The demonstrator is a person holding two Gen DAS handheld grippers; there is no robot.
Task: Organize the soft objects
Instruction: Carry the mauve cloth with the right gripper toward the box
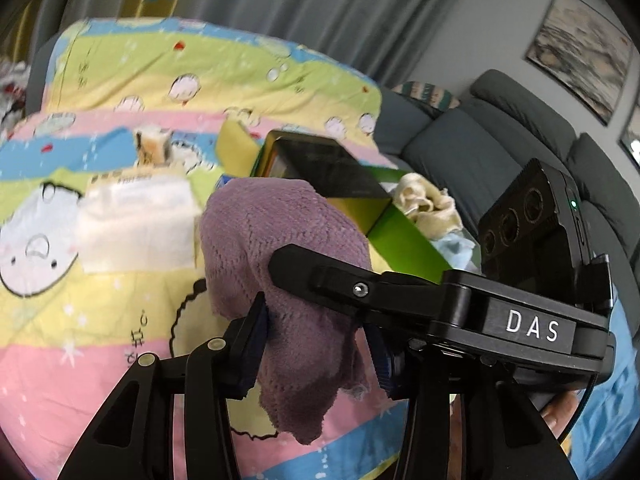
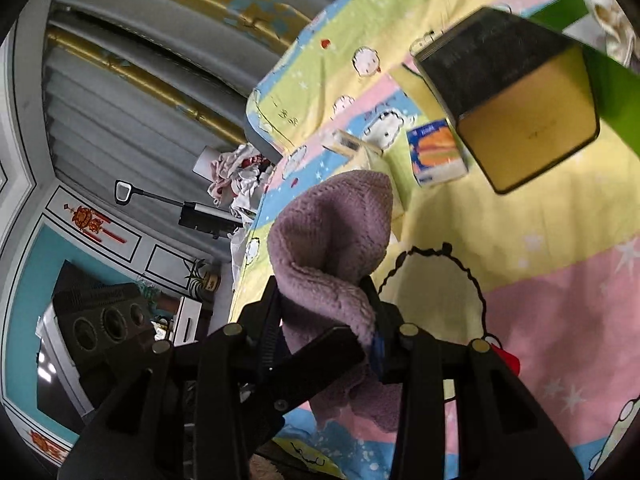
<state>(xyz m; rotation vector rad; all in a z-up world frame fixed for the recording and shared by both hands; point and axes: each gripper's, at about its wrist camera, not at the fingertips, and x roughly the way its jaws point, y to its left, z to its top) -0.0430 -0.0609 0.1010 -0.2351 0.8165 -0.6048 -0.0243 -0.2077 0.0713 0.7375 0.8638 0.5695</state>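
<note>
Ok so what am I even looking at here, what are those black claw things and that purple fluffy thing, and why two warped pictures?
Each picture comes from a fisheye camera on a hand-held gripper, looking along its two black fingers. One view is from the left gripper, the other from the right gripper; a person holds both. Both clamp the same purple towel, lifted above a cartoon-print blanket. On the blanket lie a black-and-gold box, a small blue packet, a white tissue pack and a cream cloth. A grey sofa stands behind.
</note>
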